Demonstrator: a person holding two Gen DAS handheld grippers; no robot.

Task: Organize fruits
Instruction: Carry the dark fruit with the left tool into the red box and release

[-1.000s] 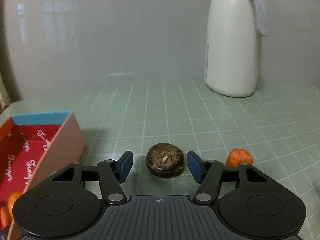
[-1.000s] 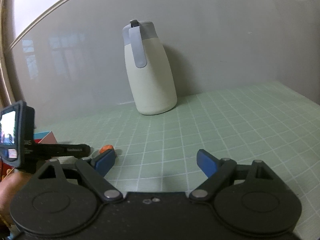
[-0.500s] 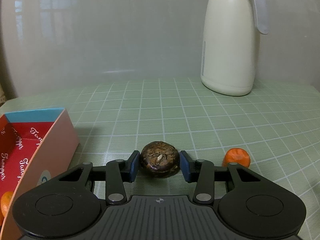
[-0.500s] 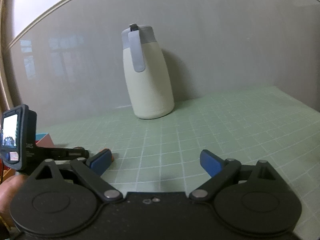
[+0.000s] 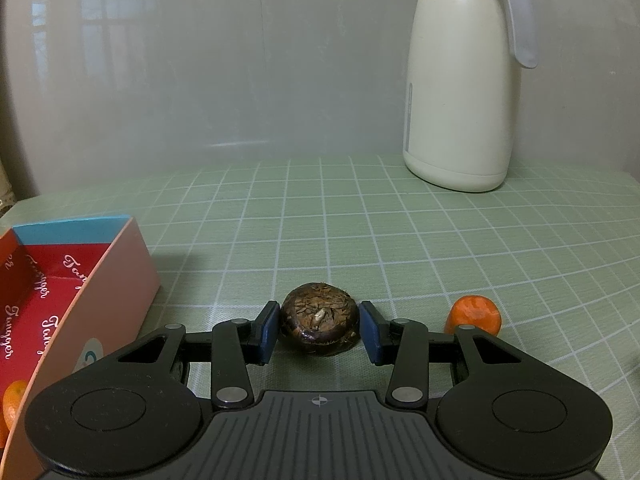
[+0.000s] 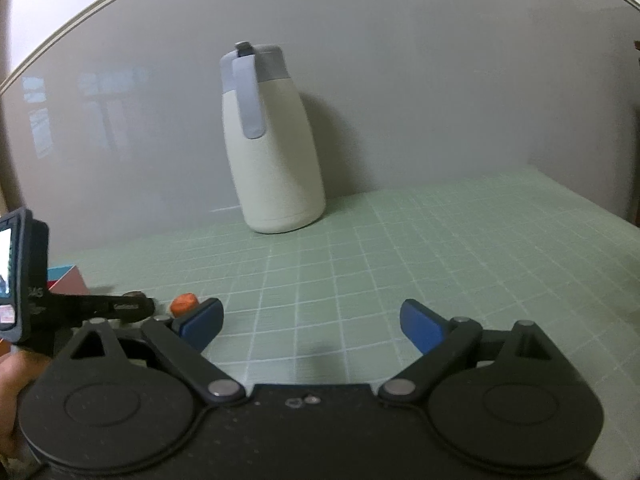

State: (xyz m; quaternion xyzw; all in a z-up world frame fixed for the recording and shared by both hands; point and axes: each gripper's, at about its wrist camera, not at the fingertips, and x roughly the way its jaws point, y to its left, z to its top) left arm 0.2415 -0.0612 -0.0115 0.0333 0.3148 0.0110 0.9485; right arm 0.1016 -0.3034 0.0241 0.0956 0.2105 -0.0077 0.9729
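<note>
Our left gripper (image 5: 319,330) jaws, spread a second ago, now pinch the brown fruit (image 5: 319,329) for boxing; the right gripper (image 6: 312,322) jaws stay spread.

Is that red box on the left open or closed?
Open. The red box has no lid over it in the left wrist view; its printed red inside shows, with an orange fruit lying in it.

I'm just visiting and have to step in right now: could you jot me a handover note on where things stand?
Left gripper: shut on the brown fruit, low over the green mat.
Right gripper: open, holding nothing.
Orange fruit: loose on the mat, right of the left gripper.
Red box: at left, one orange piece already inside.
Left to do: put the brown fruit in the box, probably the orange one next.
</note>
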